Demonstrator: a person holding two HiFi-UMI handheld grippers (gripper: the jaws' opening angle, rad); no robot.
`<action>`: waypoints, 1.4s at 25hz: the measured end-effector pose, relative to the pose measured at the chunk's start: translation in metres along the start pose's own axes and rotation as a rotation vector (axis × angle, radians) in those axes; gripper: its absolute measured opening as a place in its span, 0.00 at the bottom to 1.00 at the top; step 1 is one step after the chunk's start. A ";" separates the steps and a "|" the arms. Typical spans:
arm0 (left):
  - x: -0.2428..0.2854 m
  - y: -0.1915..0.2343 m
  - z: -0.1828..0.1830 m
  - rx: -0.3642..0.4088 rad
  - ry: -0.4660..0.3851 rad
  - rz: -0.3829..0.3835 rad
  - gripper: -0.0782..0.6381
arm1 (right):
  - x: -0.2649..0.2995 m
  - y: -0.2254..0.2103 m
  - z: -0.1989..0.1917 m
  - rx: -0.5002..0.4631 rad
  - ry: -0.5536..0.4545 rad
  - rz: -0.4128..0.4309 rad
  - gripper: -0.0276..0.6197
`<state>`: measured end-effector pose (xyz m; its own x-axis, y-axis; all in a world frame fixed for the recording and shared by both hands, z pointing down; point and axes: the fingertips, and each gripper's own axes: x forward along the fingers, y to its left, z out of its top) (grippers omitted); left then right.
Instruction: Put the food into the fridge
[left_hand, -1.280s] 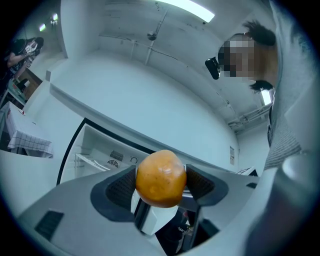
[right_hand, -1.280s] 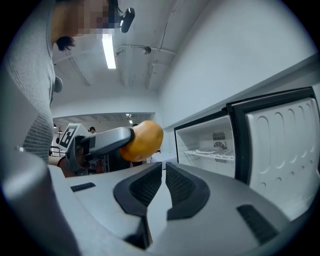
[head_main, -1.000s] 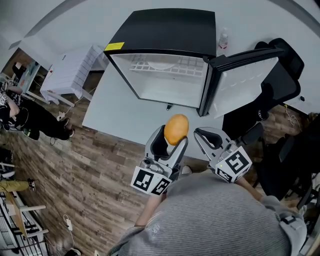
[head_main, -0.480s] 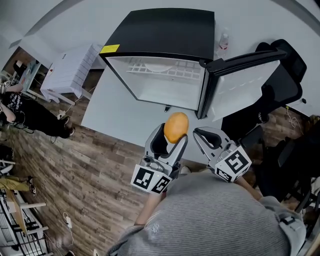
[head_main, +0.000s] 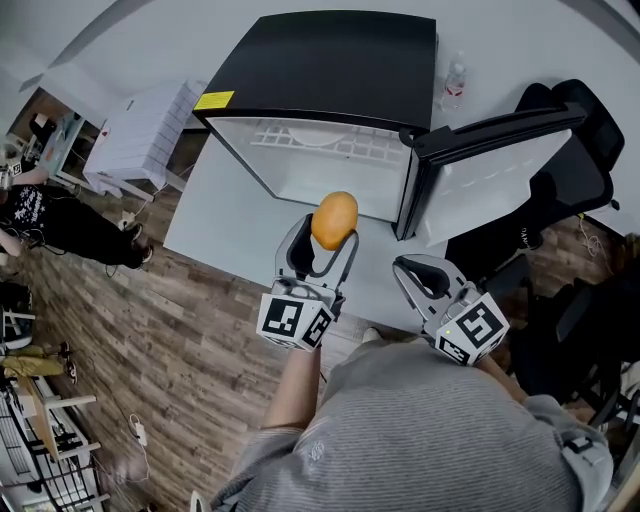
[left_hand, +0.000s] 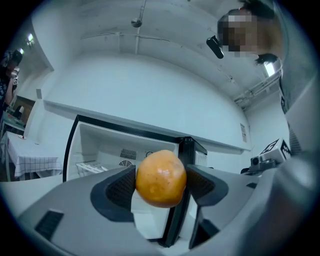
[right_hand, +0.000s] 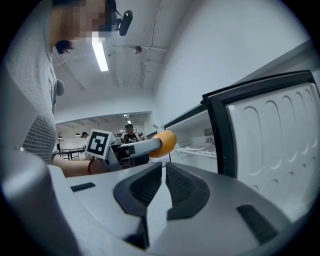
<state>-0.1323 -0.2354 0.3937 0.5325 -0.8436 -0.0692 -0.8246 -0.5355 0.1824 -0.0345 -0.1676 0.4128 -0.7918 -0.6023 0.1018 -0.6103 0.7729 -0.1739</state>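
An orange round fruit (head_main: 334, 219) is clamped between the jaws of my left gripper (head_main: 322, 238), held in front of the open black mini fridge (head_main: 330, 70). In the left gripper view the fruit (left_hand: 161, 178) fills the gap between the two pads, with the fridge's white inside (left_hand: 102, 150) behind it. My right gripper (head_main: 420, 277) hangs to the right, below the open fridge door (head_main: 490, 165), its jaws closed together with nothing between them. In the right gripper view the fruit (right_hand: 164, 143) and the left gripper show at centre left.
The fridge stands on a white table (head_main: 225, 225) and has a wire shelf (head_main: 325, 135) inside. A plastic bottle (head_main: 453, 82) stands behind the fridge. A black chair (head_main: 560, 170) is at the right. A white cloth-covered table (head_main: 140, 140) and a person stand at the left.
My left gripper has carried the fruit up and forward, closer to the fridge opening. The right gripper has hardly moved.
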 end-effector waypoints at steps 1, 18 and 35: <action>0.006 0.005 0.000 0.014 0.005 0.008 0.56 | 0.000 -0.002 0.001 -0.002 0.003 0.001 0.06; 0.110 0.091 0.001 0.265 0.169 0.125 0.56 | 0.005 -0.019 0.001 -0.005 0.046 0.059 0.06; 0.176 0.134 -0.010 0.327 0.315 0.150 0.56 | 0.008 -0.010 -0.004 0.023 0.037 0.065 0.06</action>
<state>-0.1469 -0.4553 0.4162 0.3933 -0.8865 0.2440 -0.8869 -0.4357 -0.1537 -0.0346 -0.1788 0.4193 -0.8304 -0.5428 0.1254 -0.5570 0.8051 -0.2038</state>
